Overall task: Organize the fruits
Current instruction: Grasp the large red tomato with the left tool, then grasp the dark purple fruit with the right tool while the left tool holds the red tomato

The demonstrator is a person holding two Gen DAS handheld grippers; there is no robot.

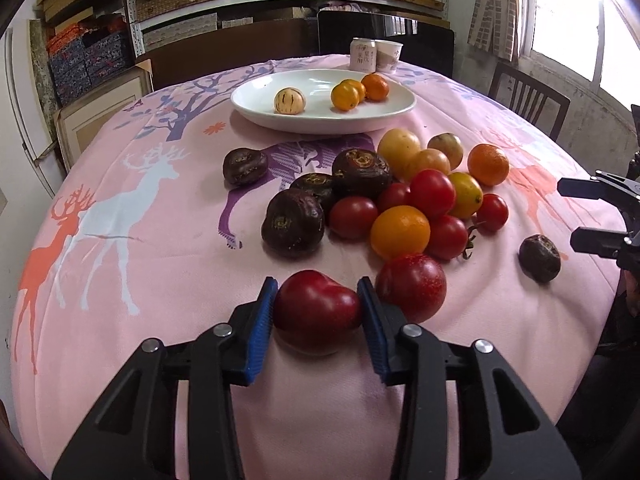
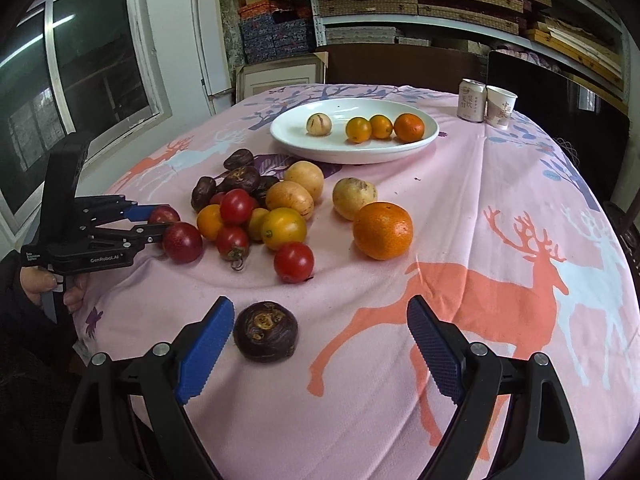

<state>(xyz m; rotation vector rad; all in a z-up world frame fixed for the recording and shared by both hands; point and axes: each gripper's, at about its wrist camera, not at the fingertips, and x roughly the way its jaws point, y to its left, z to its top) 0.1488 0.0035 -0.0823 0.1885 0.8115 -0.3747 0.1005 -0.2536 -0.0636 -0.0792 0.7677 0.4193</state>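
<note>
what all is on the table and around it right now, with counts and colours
round white plate: one, far middle of the table, holding four fruits
small orange fruits: three, on the plate
pale striped fruit: one, cream, on the plate
dark purple-brown fruits: at least five, left of the pile, plus one apart
red tomatoes: several, middle of the pile
big orange: one, right of the pile
dark red plums: two, one gripped, one beside it
drink can: one, pale, far right
paper cup: one, beside the can
pink deer-print tablecloth: one
left tool: shut on a plum
right tool: open, by the lone dark fruit
</note>
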